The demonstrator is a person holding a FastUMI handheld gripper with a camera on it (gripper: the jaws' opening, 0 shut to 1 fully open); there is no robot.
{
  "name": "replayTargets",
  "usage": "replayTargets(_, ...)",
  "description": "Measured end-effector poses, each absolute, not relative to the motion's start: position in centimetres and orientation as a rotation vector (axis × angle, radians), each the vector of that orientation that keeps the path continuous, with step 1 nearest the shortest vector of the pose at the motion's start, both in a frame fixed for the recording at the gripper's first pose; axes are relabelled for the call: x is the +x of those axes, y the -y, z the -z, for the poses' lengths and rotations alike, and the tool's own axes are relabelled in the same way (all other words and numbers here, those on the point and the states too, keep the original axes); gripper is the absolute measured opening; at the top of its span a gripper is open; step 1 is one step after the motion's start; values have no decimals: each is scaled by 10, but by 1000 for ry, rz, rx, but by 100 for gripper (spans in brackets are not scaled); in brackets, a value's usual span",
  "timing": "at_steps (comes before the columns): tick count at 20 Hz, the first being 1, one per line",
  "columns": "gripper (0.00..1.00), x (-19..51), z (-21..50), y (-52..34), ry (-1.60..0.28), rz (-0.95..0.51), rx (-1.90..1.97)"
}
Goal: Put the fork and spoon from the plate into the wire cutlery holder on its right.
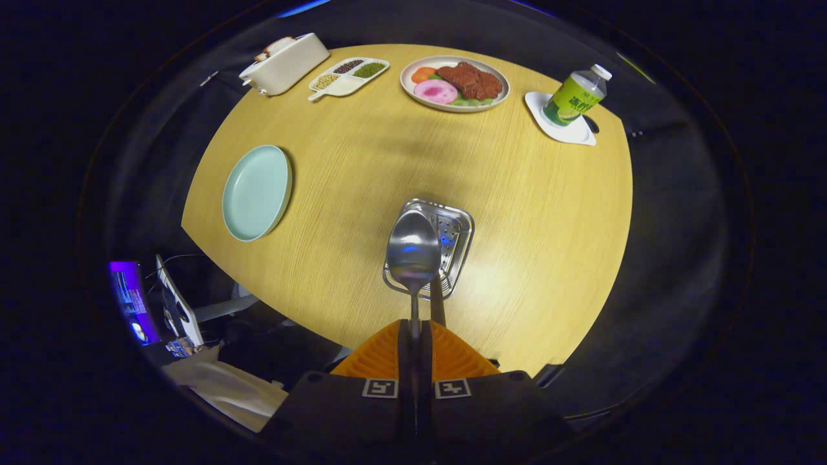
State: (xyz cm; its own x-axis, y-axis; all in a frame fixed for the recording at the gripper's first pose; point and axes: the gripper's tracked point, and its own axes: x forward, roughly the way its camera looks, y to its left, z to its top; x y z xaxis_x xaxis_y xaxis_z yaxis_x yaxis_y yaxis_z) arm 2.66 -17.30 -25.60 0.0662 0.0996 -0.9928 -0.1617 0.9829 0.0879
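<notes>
My gripper [414, 332] is shut on the handle of a metal spoon [413, 248], both fingers pressing on it. The spoon's bowl points forward and hangs high over the wire cutlery holder [456, 227], which stands on the wooden table below and just ahead of the fingers. A slim dark handle [437, 302], likely the fork, sticks up out of the holder's near side, right beside the spoon's neck. The pale blue plate [256, 192] lies on the table left of the holder with nothing on it.
Across the table stand a plate of food [454, 83], a green bottle [574, 97] on a white coaster, a divided dish of beans [347, 75] and a white box [284, 63]. The table's near edge [303, 326] runs just below the holder; a screen [132, 300] glows lower left.
</notes>
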Motion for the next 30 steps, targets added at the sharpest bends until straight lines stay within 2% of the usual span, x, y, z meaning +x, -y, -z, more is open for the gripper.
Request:
replayTargets(8,6,40,294,167,-1736,-141,58)
replayTargets(12,6,52,300,162,-1744,-130,61)
replayTargets(15,13,54,296,159,-1730,-134,70)
replayTargets(16,21,54,293,159,-1726,-137,72)
replayTargets(19,37,56,282,156,-1672,-141,122)
replayTargets(21,64,59,263,150,-1592,-156,165)
replayTargets(22,84,64,249,146,-1544,-173,179)
replayTargets(24,89,64,220,139,-1447,-197,198)
replayTargets(25,97,65,205,135,-1395,-209,211)
replayTargets(26,100,66,190,132,-1345,-216,219)
replayTargets(30,99,65,116,112,-1120,-249,271)
